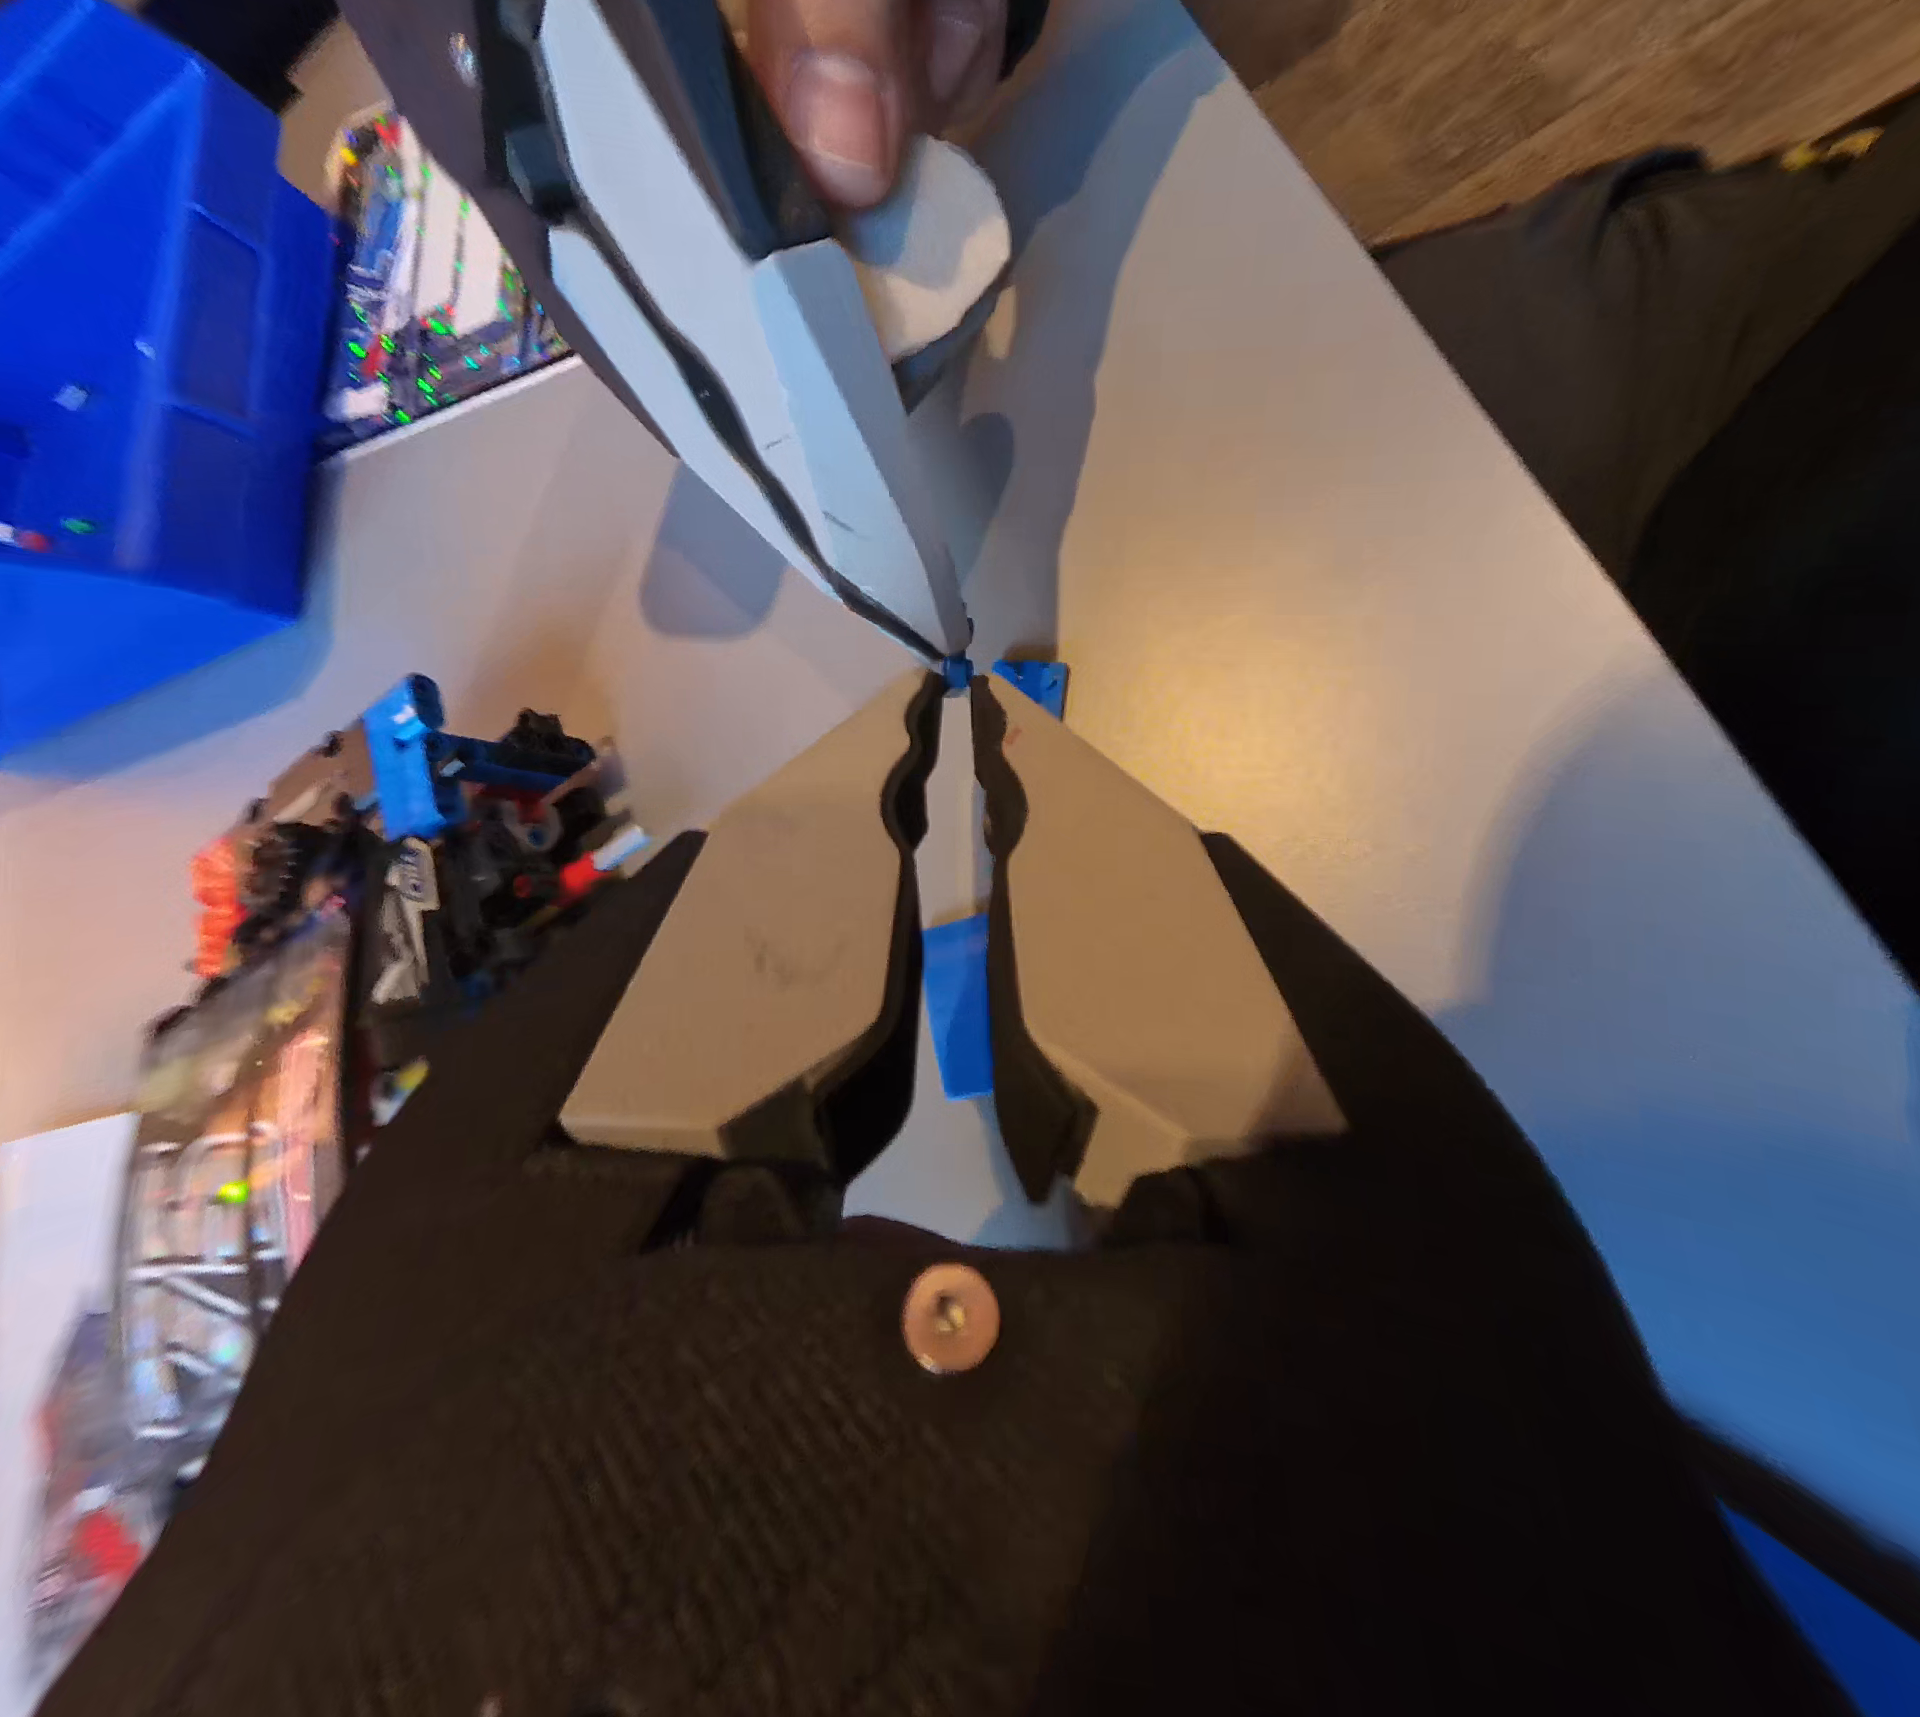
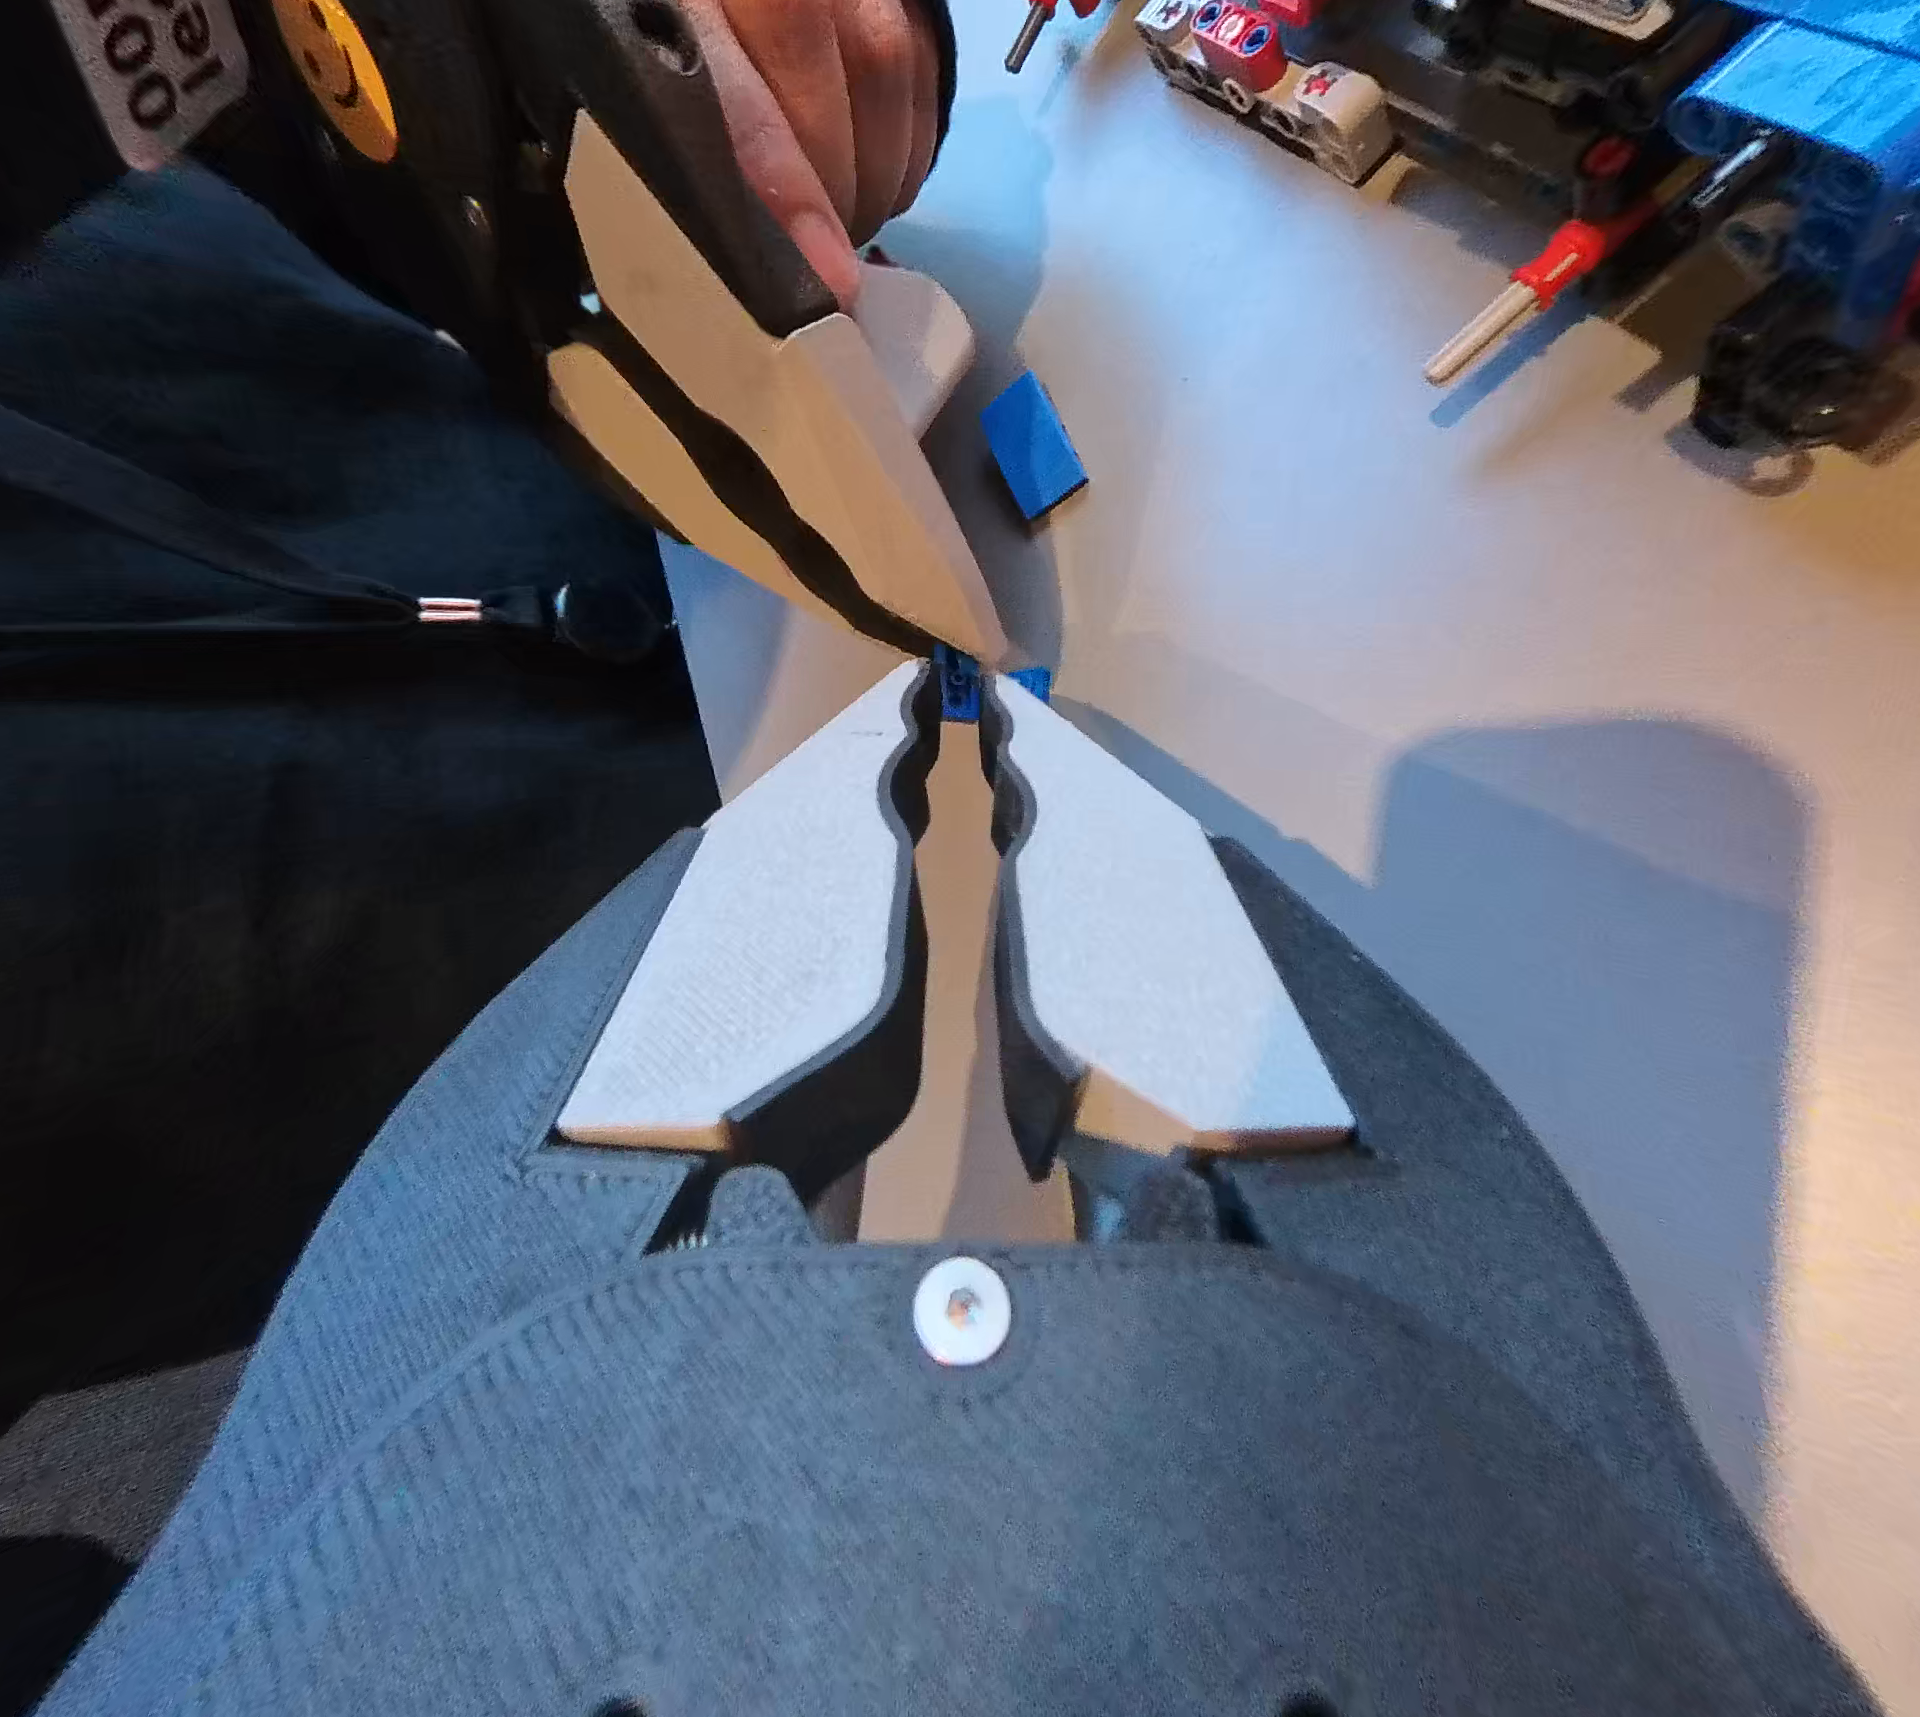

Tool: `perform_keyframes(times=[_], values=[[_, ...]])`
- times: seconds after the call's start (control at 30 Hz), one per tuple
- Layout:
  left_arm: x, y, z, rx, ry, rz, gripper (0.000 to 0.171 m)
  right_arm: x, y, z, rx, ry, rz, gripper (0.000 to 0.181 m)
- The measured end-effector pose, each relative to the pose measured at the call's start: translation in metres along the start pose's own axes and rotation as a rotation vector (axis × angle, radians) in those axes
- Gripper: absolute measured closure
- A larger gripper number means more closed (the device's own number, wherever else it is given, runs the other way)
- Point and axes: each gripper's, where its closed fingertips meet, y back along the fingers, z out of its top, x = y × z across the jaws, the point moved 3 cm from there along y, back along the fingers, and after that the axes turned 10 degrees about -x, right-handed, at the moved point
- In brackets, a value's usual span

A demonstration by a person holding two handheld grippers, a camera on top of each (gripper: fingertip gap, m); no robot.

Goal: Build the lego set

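My left gripper (image 1: 956,688) is shut on a small blue lego piece (image 1: 956,673) at its fingertips, above the white table (image 1: 1299,628). My right gripper (image 1: 951,644) comes in from the upper left and meets it tip to tip. In the right wrist view my right gripper (image 2: 961,696) is shut on a small blue piece with holes (image 2: 958,688), and the left gripper (image 2: 987,644) touches it from above. Another blue bit (image 2: 1029,680) shows just right of the tips. I cannot tell whether it is joined to the held piece.
A blue slope brick (image 2: 1034,446) lies on the table behind the grippers. The part-built black, blue and red lego model (image 2: 1558,57) stands at the back right. A blue bin (image 1: 135,317) and shiny bags (image 1: 208,1200) are at the left. The table's edge (image 1: 1455,337) runs beside a person's dark clothing. The grippers are tip to tip, or close to it.
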Motion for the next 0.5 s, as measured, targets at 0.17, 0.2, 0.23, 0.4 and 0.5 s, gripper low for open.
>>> perform_keyframes(times=[0.17, 0.2, 0.23, 0.4, 0.5], values=[[0.005, 0.004, -0.001, -0.033, 0.38, -0.139, 0.17, 0.003, 0.007, 0.004, -0.043, 0.21, -0.134, 0.167], [0.006, 0.006, -0.002, -0.031, 0.476, -0.186, 0.17, 0.006, 0.009, 0.004, -0.044, 0.291, -0.178, 0.165], [0.004, 0.008, -0.003, -0.022, 0.576, -0.253, 0.17, 0.008, 0.01, 0.004, -0.041, 0.385, -0.237, 0.165], [0.007, 0.015, 0.007, -0.115, 1.037, -0.505, 0.17, 0.029, 0.003, 0.005, 0.009, 0.832, -0.466, 0.169], [0.009, 0.018, 0.009, -0.155, 1.144, -0.58, 0.17, 0.038, 0.0, 0.006, 0.033, 0.965, -0.538, 0.172]])
